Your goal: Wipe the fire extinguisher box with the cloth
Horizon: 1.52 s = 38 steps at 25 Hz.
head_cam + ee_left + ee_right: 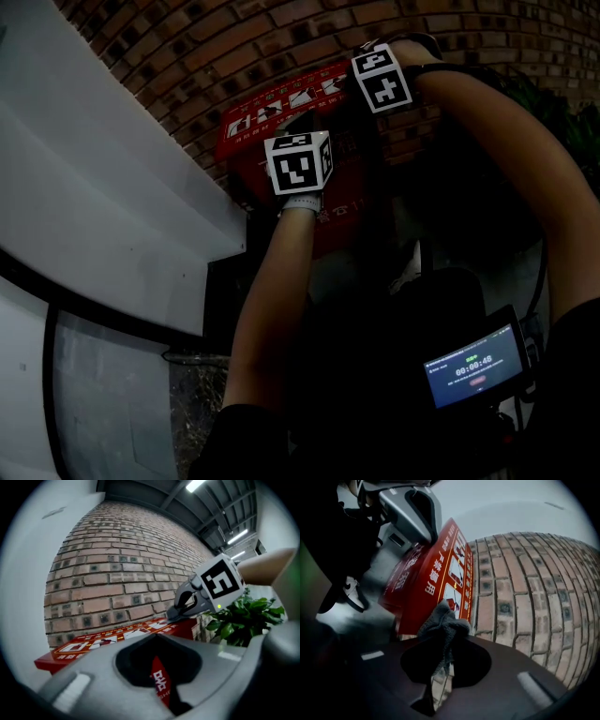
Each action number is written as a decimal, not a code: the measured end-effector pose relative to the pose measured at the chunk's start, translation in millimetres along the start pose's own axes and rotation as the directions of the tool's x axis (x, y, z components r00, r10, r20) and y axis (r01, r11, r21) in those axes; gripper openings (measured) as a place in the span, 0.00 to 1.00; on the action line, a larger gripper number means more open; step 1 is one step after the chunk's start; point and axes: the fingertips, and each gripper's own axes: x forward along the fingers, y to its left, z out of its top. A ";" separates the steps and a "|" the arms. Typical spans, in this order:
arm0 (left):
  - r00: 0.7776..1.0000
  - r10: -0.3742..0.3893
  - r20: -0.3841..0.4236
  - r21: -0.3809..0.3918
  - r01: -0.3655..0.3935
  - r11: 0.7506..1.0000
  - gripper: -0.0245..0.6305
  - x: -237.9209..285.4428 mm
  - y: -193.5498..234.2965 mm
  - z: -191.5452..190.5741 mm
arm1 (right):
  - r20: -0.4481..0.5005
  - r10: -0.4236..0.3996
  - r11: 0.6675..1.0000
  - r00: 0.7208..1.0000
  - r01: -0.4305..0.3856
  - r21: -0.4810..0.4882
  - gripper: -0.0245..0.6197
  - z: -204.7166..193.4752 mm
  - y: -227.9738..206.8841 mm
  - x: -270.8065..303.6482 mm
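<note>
The right gripper (440, 656), jaws clamped on a bunched grey cloth (443, 624), holds it at the top edge of the red fire extinguisher box (424, 581), frame centre. The left gripper (161, 679), jaws nearly together and empty, faces the box front; a brick wall (520, 588) rises behind.

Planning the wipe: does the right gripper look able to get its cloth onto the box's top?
Likely yes: the right gripper holds the cloth right by the fire extinguisher box, with nothing between them.
</note>
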 end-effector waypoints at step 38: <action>0.984 0.175 0.016 -0.115 -0.172 0.978 0.04 -101.7 191.9 -69.8 | 0.253 -0.057 0.983 0.966 0.098 -0.152 0.09 313.1 -37.6 -2.5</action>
